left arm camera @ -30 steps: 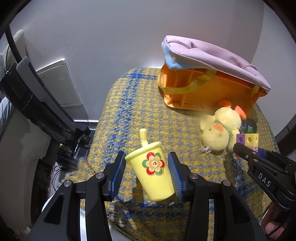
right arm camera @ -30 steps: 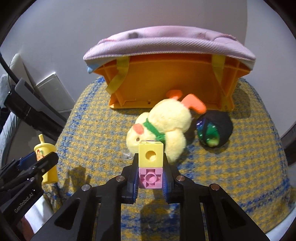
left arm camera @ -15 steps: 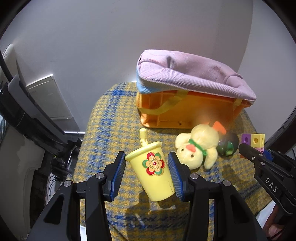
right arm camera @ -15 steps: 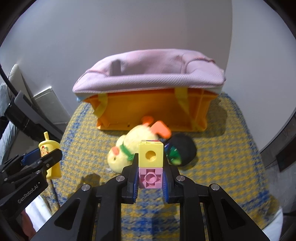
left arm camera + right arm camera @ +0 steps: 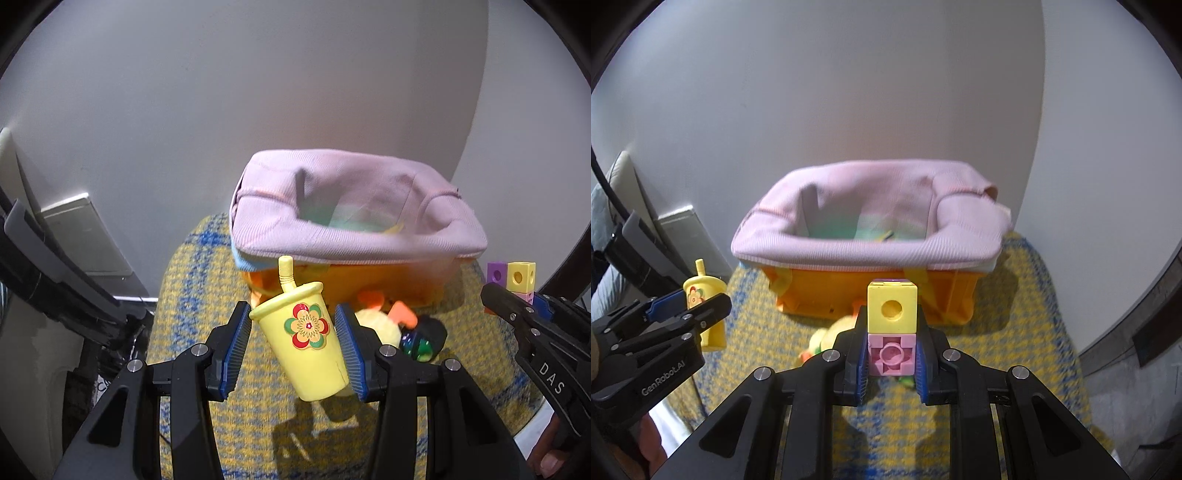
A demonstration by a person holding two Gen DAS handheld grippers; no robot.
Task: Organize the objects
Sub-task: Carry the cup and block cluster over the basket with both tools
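While it hangs clear of the yellow-and-blue woven cloth [image 5: 192, 280], the yellow plastic toy cup [image 5: 303, 343] with a ribbed straw and a red, green and orange flower sticker sits tilted, straw leaning left, between the blue ribbed pads [image 5: 236, 343] of the left gripper [image 5: 295, 347], which is clamped on its sides. Its shadow falls on the cloth directly below the jaws. Just beyond the right pad lie a yellow plush duck with orange feet [image 5: 380, 321] and a dark round toy with green patches [image 5: 421, 338], both on the cloth. Farther ahead stands an orange plastic basket [image 5: 871, 291] lined with pink ribbed fabric folded over its rim [image 5: 354, 236]; something pale green shows blurred inside.

Off to the right, the right gripper [image 5: 892, 356] is clenched on a pink square building block [image 5: 892, 356], which carries a yellow cube with a round hole [image 5: 892, 306] stacked on top and a purple cube [image 5: 496, 275] joined behind it. Seen along the right gripper, these blocks hang in front of the basket's near wall, with the duck partly hidden beneath the fingers.
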